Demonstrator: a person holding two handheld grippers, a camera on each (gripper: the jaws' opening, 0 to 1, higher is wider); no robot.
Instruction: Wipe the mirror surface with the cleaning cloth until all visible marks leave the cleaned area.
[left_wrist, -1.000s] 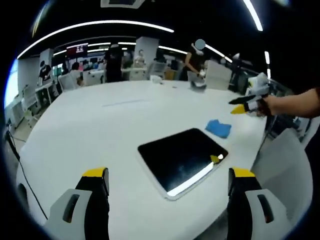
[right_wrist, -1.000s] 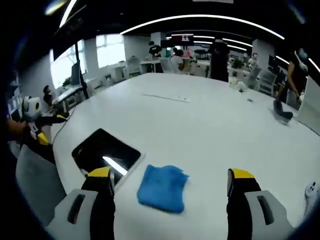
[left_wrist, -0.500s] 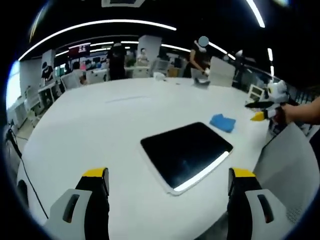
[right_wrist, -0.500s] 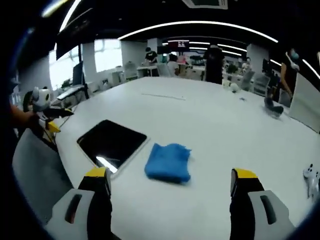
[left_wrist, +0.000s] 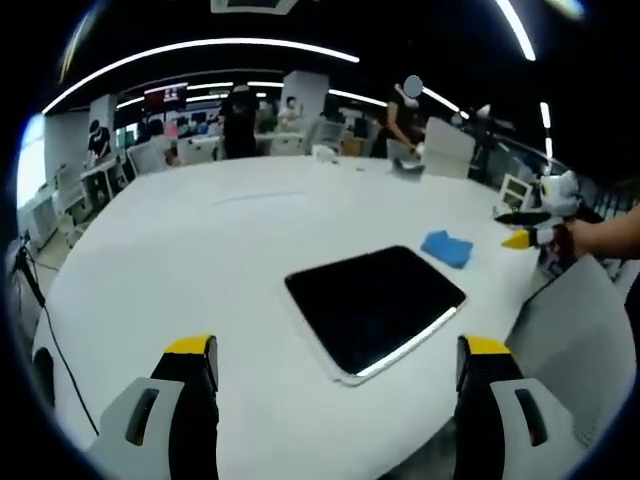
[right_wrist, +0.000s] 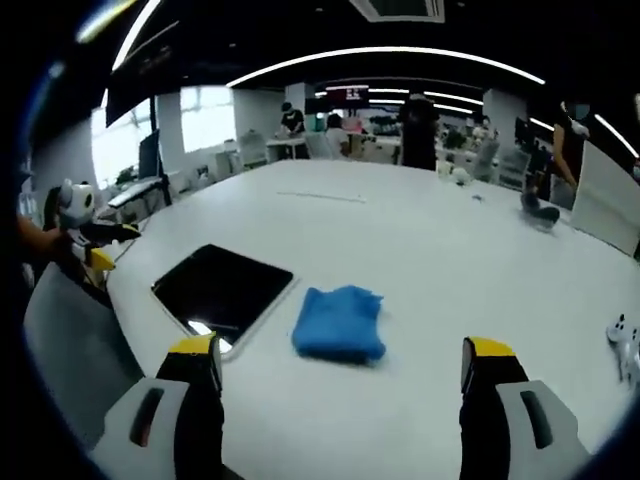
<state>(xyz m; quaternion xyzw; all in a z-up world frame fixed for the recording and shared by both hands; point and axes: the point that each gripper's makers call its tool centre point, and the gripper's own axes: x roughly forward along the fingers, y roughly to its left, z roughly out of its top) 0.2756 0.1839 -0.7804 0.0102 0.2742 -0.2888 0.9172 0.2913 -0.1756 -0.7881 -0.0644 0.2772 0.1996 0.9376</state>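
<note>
On white table: blue cleaning cloth just beside mirror, untouched. Right gripper jaws spread, empty, aimed at cloth for pickup; left gripper likewise released, facing mirror.

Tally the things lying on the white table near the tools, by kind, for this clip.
Mirror, dark with a pale frame: 1
Blue cleaning cloth: 1
Small white item at the table's right edge in the right gripper view, too small to identify: 1
Total: 3
</note>
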